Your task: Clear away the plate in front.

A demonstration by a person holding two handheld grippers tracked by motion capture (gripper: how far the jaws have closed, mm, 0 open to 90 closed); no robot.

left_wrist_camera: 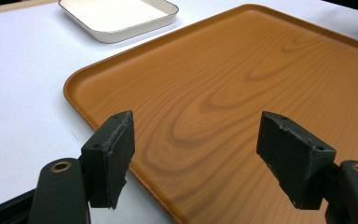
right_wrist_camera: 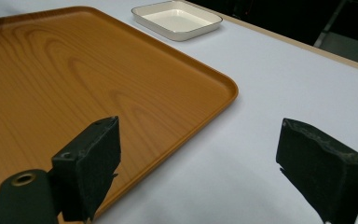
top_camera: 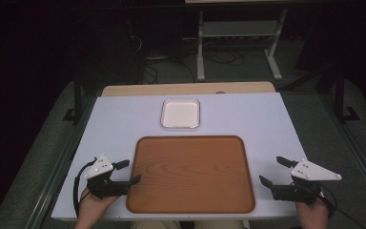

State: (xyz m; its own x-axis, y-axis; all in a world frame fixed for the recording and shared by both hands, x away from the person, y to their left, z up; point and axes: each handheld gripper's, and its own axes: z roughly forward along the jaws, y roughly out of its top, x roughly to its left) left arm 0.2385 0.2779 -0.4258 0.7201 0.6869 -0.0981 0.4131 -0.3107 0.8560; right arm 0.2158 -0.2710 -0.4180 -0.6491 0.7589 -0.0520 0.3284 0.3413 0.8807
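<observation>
A brown wood-grain tray (top_camera: 190, 174) lies flat at the near middle of the white table, with nothing on it. Behind it sits a small white square dish (top_camera: 180, 113), also bare inside. My left gripper (top_camera: 128, 172) hovers at the tray's left edge, jaws wide apart over the tray rim (left_wrist_camera: 121, 158) with nothing between them. My right gripper (top_camera: 272, 171) stands off the tray's right edge, jaws spread wide too; its left jaw hangs above the tray's rim (right_wrist_camera: 205, 123), the other above bare table. The dish (left_wrist_camera: 119, 16) shows far off in the left gripper view, and as the dish (right_wrist_camera: 177, 18) in the right.
The white tabletop (top_camera: 267, 119) ends in a tan wooden strip (top_camera: 186, 88) at the back. Metal rails (top_camera: 59, 162) run along both sides. A white frame stand (top_camera: 238, 38) and cables lie on the dark floor beyond.
</observation>
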